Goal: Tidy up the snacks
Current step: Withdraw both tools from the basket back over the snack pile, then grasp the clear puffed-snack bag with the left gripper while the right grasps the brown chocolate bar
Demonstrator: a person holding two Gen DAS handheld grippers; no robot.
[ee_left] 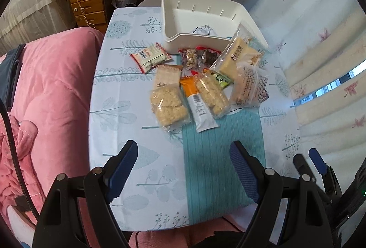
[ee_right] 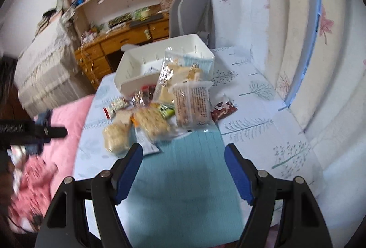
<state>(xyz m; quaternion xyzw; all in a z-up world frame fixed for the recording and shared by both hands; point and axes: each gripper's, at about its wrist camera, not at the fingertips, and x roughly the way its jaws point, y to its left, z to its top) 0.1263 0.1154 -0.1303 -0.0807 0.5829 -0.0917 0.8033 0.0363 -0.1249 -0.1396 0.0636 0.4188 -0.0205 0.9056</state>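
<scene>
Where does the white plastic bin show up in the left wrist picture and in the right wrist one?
Left wrist: the white bin sits top centre, at the table's far end behind the snack pile.
Right wrist: the white bin sits upper centre-left, its right part hidden by a tall clear snack bag.
Shared landmark: the teal mat in front of the snacks.

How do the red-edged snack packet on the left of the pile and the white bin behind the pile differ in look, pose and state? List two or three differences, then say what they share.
The red-edged packet is a small flat wrapper lying down; the white bin is a large rigid container standing with raised walls. The packet is sealed and printed, with a barcode; the bin is plain, open-topped, and holds just one item. The packet lies apart from the pile; the bin has packets against its front wall. Both rest on the table.
</scene>
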